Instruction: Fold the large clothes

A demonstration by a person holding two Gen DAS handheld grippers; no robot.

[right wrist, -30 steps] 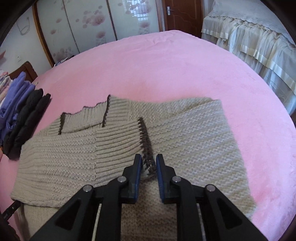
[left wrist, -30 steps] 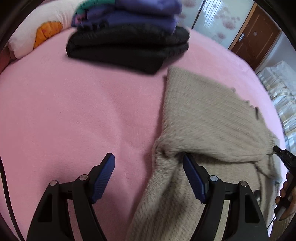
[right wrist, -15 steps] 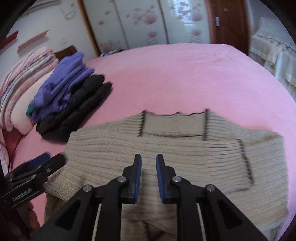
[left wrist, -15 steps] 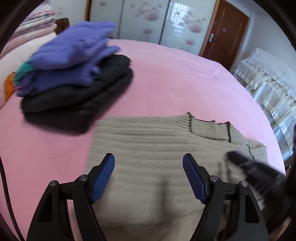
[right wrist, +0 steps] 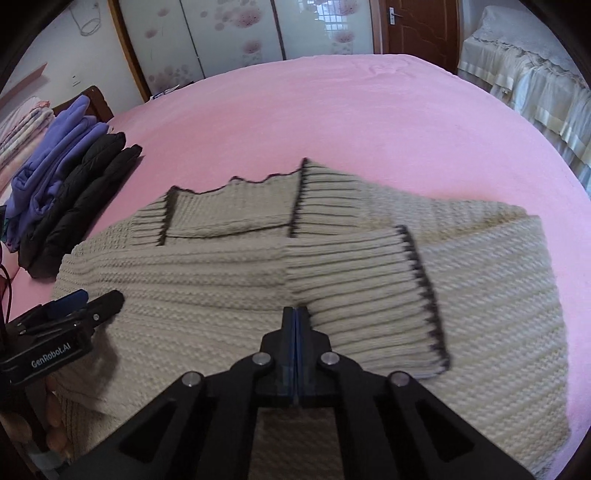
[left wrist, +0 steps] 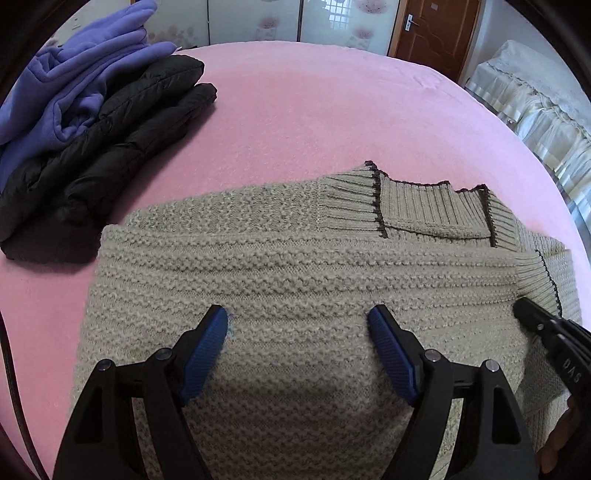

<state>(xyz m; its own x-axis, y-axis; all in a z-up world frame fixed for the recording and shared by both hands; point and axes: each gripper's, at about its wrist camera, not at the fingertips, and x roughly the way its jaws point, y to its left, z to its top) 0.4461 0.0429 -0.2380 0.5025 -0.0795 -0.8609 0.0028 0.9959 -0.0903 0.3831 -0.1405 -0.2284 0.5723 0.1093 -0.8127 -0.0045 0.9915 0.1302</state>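
Your left tool (left wrist: 297,347) has swung over the beige chunky-knit sweater (left wrist: 295,266), jaws wide; your right tool (right wrist: 296,314) has just closed empty above it on the pink fleece-covered bed (right wrist: 332,110), sleeves folded across.

Beige chunky-knit wool sweater (left wrist: 295,266), lower centre: rough, bumpy weave, matt; ribbed cuffs & collar w/ dark edging. Pink fleece bed cover (left wrist: 314,110), upper centre: soft, fuzzy, matt. Black quilted puffer jacket (left wrist: 110,147), upper left: smooth synthetic, slight sheen. Purple fleece top (left wrist: 66,85) on it: soft, matt. Brown wooden door (left wrist: 432,33), top right: glossy varnish.
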